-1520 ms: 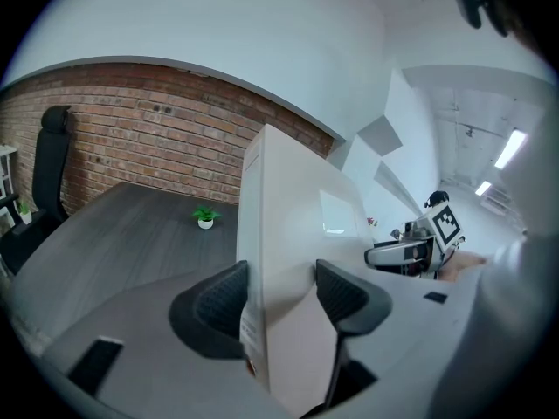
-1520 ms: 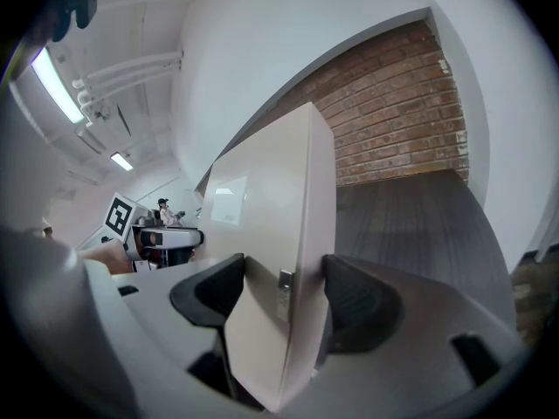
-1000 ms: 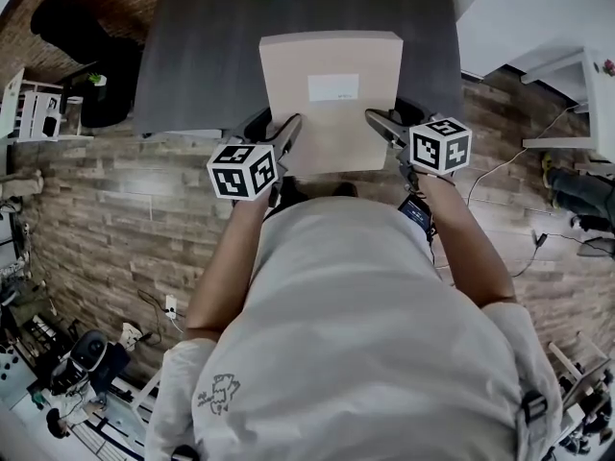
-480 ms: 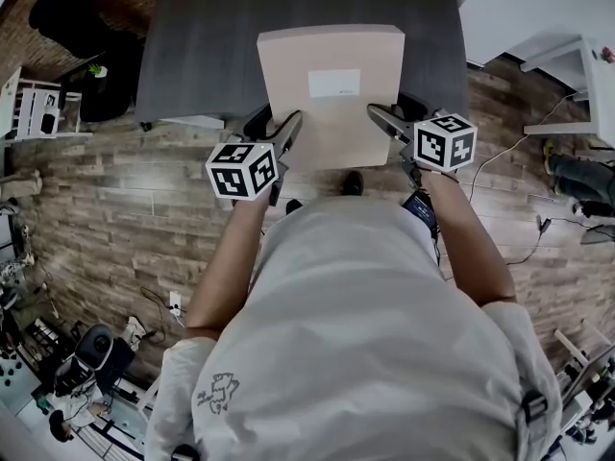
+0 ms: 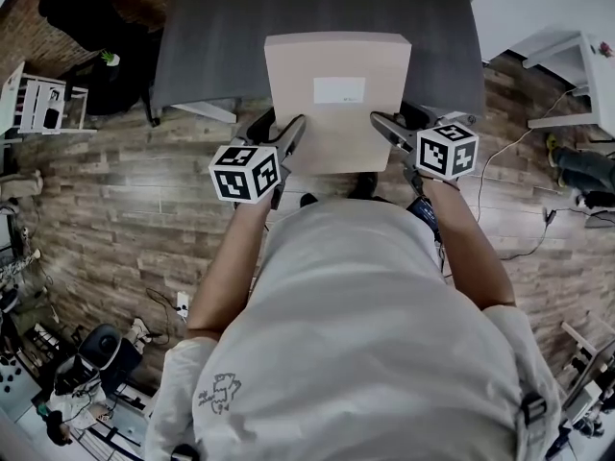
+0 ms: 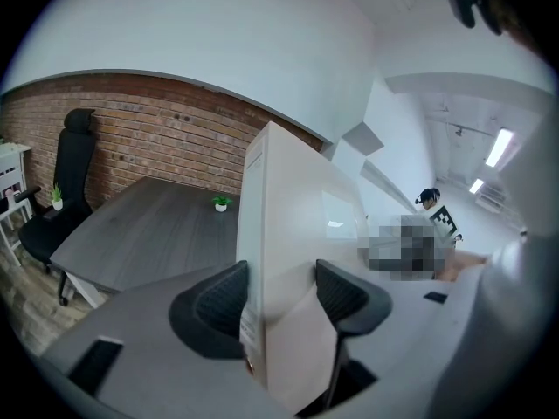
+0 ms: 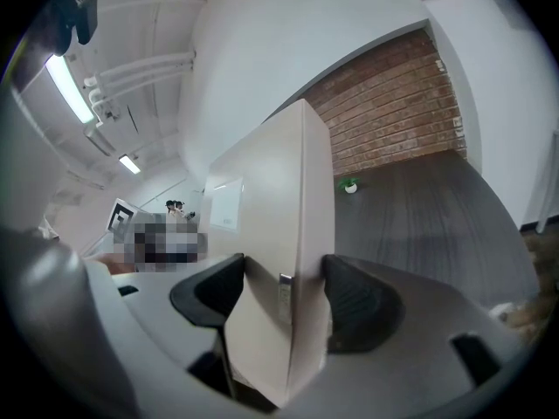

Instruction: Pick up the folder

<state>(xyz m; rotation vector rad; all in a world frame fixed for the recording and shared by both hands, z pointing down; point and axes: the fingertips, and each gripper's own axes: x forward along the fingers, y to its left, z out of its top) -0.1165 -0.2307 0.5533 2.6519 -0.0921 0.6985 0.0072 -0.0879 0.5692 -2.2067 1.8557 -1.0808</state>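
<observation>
Since a second ago the folder (image 5: 336, 94) has drifted slightly right in the head view, and the counter (image 5: 221, 36) beneath it has slid so its far edge leaves the picture. There the beige folder hangs over the counter's near edge, apparently lifted clear, with the left hand-held gripper (image 5: 288, 134) and right hand-held gripper (image 5: 382, 125) at its near corners. In the left gripper view both pads are clamped on the thick board, a potted plant (image 6: 220, 202) beyond. The right gripper view shows the same pinch across the opposite edge. It looks stiff, fairly light and smooth-faced, so gripping both near corners should stop it slipping or twisting.
</observation>
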